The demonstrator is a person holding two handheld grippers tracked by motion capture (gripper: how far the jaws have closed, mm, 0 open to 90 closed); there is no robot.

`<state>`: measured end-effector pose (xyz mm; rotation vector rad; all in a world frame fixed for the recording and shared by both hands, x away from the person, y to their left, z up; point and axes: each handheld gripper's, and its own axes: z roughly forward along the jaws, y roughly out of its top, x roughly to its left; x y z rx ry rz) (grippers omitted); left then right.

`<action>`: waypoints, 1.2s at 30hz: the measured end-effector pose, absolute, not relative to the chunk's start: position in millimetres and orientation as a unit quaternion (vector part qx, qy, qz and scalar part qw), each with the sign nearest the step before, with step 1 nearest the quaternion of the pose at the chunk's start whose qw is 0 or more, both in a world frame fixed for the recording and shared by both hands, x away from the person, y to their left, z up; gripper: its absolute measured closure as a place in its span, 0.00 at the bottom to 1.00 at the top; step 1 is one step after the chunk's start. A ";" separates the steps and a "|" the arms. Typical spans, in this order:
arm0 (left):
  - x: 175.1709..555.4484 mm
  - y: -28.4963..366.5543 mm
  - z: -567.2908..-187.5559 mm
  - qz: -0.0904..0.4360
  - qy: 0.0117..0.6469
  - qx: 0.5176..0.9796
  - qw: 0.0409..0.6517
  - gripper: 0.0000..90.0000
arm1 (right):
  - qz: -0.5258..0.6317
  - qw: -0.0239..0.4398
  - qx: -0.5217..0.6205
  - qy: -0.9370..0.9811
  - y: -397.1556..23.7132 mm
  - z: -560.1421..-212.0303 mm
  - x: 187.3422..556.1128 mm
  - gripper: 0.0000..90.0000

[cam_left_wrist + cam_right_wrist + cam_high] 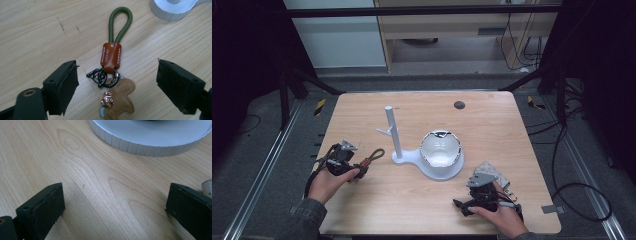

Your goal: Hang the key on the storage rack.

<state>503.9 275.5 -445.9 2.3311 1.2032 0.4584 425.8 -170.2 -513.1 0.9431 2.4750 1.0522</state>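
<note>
High view: a wooden surface [377, 190] carries a white stand [427, 162] near its middle, with an upright post at the left of its base and a white bowl [440, 148] on the right of the base. At the near left, a hand holds the left gripper [360, 169], and a keychain [371, 156] lies on the surface at its tip, just left of the stand. At the near right, the other hand holds the right gripper [460, 206] low over bare wood.

Left gripper view: the jaws stand apart. The keychain [111, 56] lies flat between them, untouched, with its green cord loop pointing away, a brown leather tab, black rings and a tan leather charm nearest the camera.

Right gripper view: the jaws stand wide apart over bare wood, and the stand's ribbed rim [150, 143] lies beyond them.
</note>
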 end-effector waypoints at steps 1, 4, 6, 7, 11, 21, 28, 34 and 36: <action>504.7 276.1 -445.4 0.165 0.440 0.851 0.235 0.21 | 0.365 0.145 0.327 0.859 -170.2 -513.1 425.8 0.02; 508.5 277.0 -445.2 0.151 0.443 0.854 0.227 0.27 | 0.365 0.145 0.327 0.859 -170.2 -513.1 425.8 0.02; 510.3 277.3 -444.9 0.149 0.446 0.853 0.225 0.28 | 0.365 0.145 0.327 0.859 -170.2 -513.1 425.8 0.02; 513.5 277.9 -444.4 0.143 0.447 0.855 0.218 0.28 | 0.365 0.145 0.327 0.859 -170.2 -513.1 425.8 0.02; 518.1 276.0 -444.1 0.139 0.448 0.860 0.198 0.32 | 0.365 0.146 0.327 0.859 -170.2 -513.1 425.9 0.02; 530.4 268.2 -445.0 0.121 0.448 0.868 0.177 0.44 | 0.365 0.145 0.327 0.859 -170.2 -513.1 425.8 0.02; 537.0 263.1 -450.5 0.115 0.443 0.872 0.172 0.52 | 0.365 0.146 0.327 0.859 -170.2 -513.1 425.9 0.02; 544.4 264.0 -452.9 0.112 0.439 0.875 0.168 0.58 | 0.366 0.145 0.326 0.859 -170.3 -513.1 425.8 0.02; 547.4 263.2 -453.9 0.103 0.435 0.879 0.166 0.59 | 0.366 0.145 0.326 0.859 -170.3 -513.1 425.8 0.02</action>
